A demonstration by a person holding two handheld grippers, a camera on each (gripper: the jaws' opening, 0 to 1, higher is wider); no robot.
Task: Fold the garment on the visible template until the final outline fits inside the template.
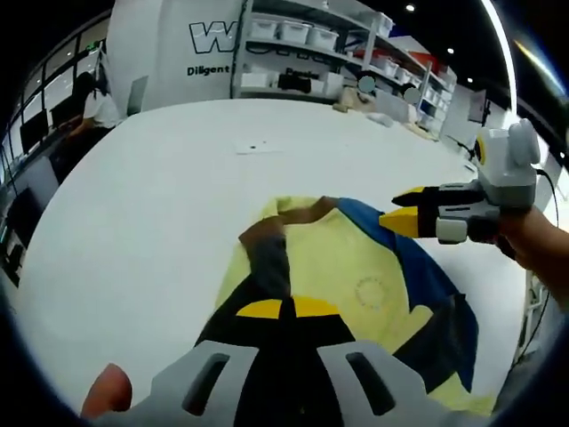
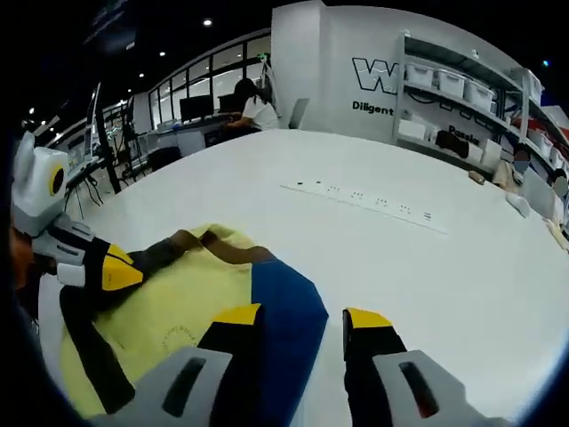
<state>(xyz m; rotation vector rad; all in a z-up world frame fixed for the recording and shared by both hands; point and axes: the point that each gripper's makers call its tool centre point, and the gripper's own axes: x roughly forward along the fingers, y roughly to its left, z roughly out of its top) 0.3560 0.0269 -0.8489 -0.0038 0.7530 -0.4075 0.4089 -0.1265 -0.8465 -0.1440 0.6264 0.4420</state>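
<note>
Left tool (image 1: 286,309) seems clenched on the yellow-and-blue shirt's (image 1: 356,276) dark sleeve; right tool (image 2: 302,317) gapes released. A one-sided pull could skew the fold across the bench (image 2: 427,267).

Garment of soft cloth (image 1: 356,285): pale yellow body, royal-blue panel, brown collar, dark sleeve band, faint round print ahead of the left gripper (image 1: 286,309). Both grippers: yellow tips, black jaws, grey bodies; right gripper (image 2: 302,317). Flat white tabletop (image 2: 427,267) beyond them.
</note>
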